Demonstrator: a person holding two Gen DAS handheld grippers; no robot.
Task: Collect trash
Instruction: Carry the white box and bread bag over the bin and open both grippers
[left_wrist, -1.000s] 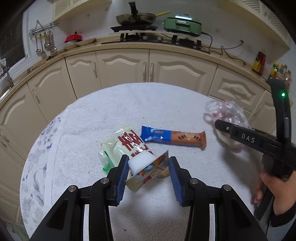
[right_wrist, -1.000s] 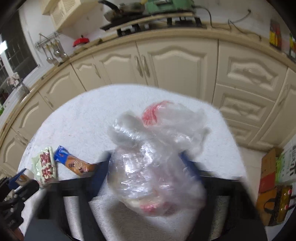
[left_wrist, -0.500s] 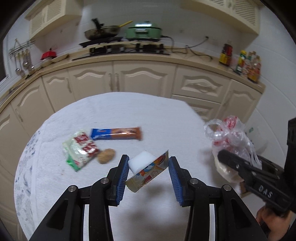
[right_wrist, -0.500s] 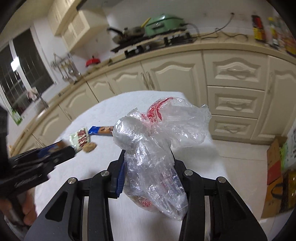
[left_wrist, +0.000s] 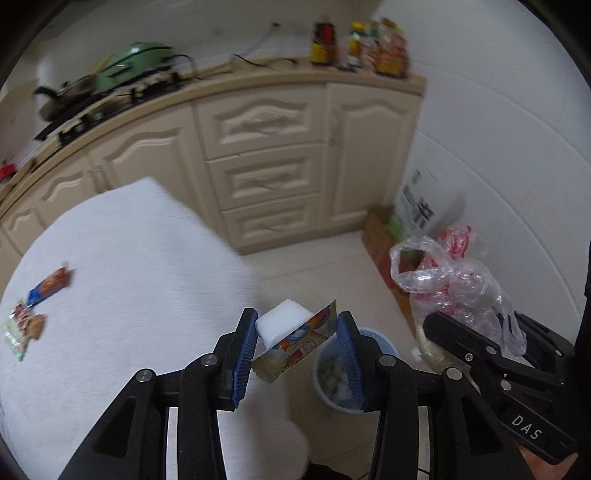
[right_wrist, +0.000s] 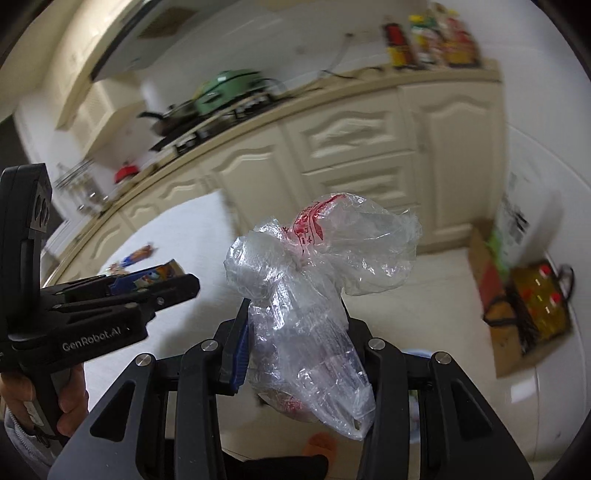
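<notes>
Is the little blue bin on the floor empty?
No: in the left wrist view the blue bin, seen past the left gripper's fingers, already has pale and greenish scraps lying inside it.

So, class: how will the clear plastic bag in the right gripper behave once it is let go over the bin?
The plastic bag looks crumpled and floppy, probably light, so it may drift. Its bulging bottom suggests contents that should pull it down.

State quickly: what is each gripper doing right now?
Left gripper: closed on a snack packet.
Right gripper: closed on a clear plastic bag.
</notes>
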